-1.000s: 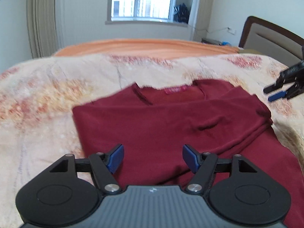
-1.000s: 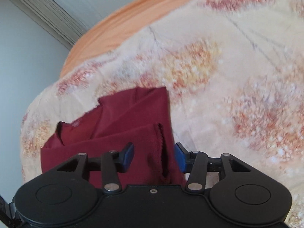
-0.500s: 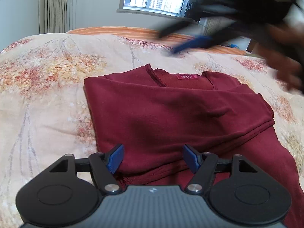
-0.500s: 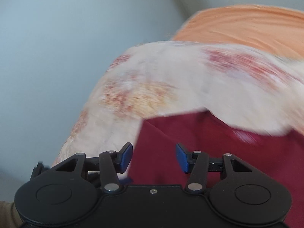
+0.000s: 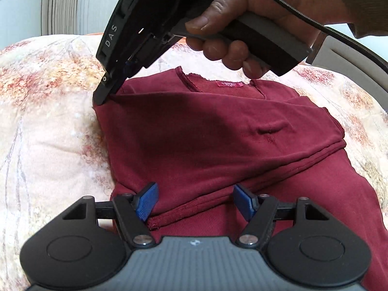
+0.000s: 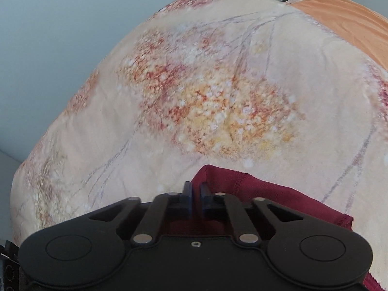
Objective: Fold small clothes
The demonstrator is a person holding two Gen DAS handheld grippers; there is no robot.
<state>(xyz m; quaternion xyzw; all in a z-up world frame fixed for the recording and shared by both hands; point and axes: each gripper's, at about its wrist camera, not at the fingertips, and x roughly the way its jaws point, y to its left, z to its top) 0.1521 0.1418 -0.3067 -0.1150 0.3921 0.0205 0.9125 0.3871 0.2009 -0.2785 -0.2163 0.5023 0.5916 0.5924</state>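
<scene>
- The dark red top lies spread on the floral bedspread, neckline and pink label up at twelve o'clock, one side already folded across the body.
- Thin, limp knit by the look of it: light, no stiffness, it will sag and drag wherever it is lifted, so corners and hems are the places to pinch.
- Right gripper has just been closing and now bites the shoulder corner at ten o'clock, cloth caught between its fingers.
- Left gripper hovers at six o'clock, fingers spread wide, the bottom hem lying between them, not pinched.
- A hand wraps the right tool's handle.
- Hard to see: how many layers that pinch caught; the shirt's lower right runs out of frame.
</scene>
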